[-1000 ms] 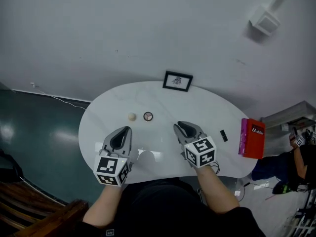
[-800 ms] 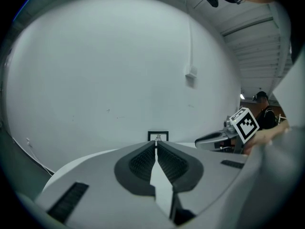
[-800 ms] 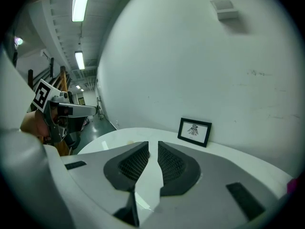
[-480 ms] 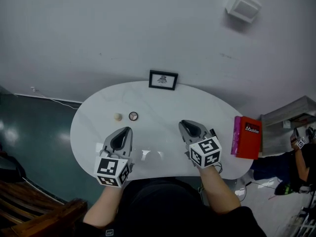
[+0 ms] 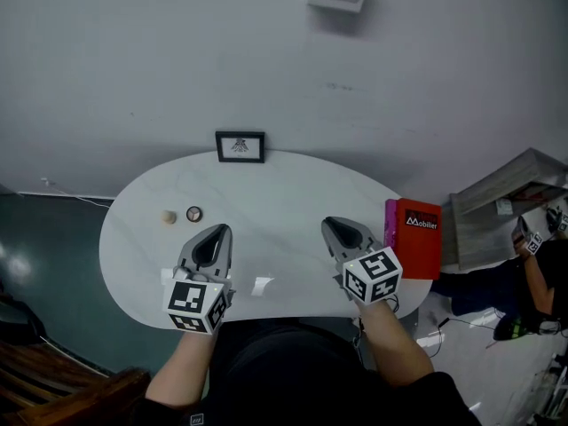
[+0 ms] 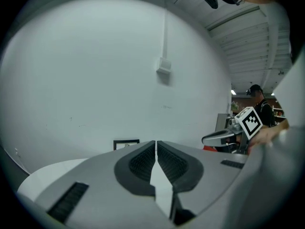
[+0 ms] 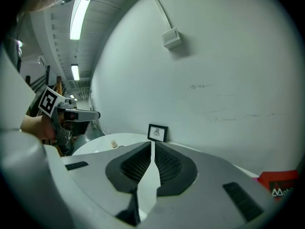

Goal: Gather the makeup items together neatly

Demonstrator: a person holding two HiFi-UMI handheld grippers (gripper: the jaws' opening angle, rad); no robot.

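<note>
Two small makeup items sit at the table's left: a cream ball-shaped piece (image 5: 169,216) (image 7: 114,143) and a round compact (image 5: 193,214). My left gripper (image 5: 216,232) (image 6: 156,142) hovers just to the right of them and nearer to me, shut and empty. My right gripper (image 5: 338,225) (image 7: 152,143) hangs over the right half of the table, beside a red box (image 5: 417,238). Its jaws have just been closing with nothing between them, and the pads now meet. A small black item seen earlier is hidden.
A white oval table (image 5: 284,193) stands against a pale wall. A small framed picture (image 5: 240,146) (image 6: 126,143) (image 7: 157,132) leans at its far edge. The red box (image 7: 281,185) lies at the right edge. A person (image 6: 257,99) stands far off to the right.
Both grippers and the view have shifted right along the table, so the items now lie further left. The right gripper is now close to the red box, and the small black item is out of sight.
</note>
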